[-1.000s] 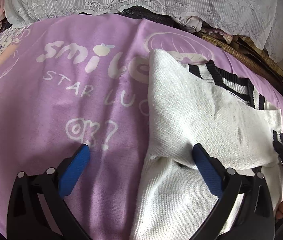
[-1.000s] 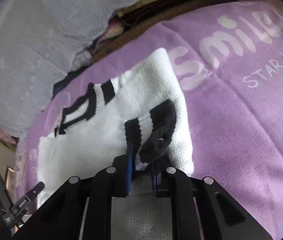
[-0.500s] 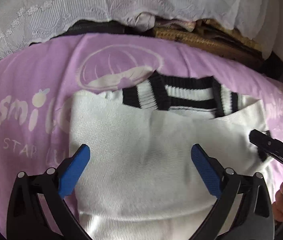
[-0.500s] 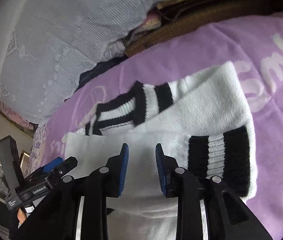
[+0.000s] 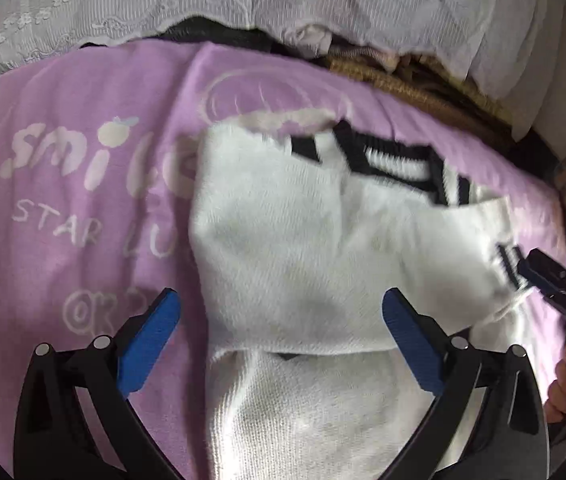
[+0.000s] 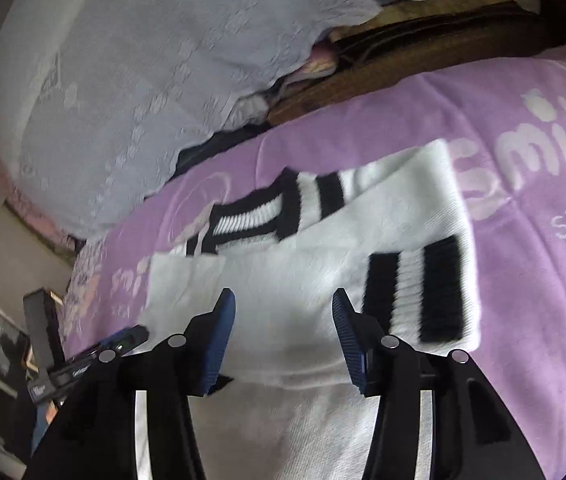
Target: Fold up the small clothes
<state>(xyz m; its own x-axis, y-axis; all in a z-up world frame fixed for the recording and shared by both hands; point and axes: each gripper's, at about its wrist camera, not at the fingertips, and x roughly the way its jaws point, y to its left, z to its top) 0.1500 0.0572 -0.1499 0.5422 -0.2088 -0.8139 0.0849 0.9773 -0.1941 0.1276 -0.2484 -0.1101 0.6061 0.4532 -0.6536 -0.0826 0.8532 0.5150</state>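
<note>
A small white knit sweater point(image 5: 295, 248) with a black-and-white striped collar point(image 5: 395, 160) lies on the purple blanket point(image 5: 63, 208); its sleeves are folded across the body. In the right wrist view the sweater point(image 6: 303, 280) shows a striped cuff point(image 6: 423, 288) lying flat at its right side. My left gripper point(image 5: 281, 328) is open and empty above the sweater's lower part. My right gripper point(image 6: 283, 328) is open and empty just above the folded sleeve. Each gripper shows at the edge of the other's view point(image 5: 551, 284) point(image 6: 83, 364).
White lace bedding point(image 5: 243, 0) is piled along the far edge of the blanket. A woven brown mat point(image 5: 423, 84) lies behind the sweater at the back right. The blanket carries white "smile" lettering point(image 6: 523, 152).
My right gripper has let go of the striped cuff and opened wide; the sleeve now lies flat across the sweater. My left gripper stayed open and swung over the sweater.
</note>
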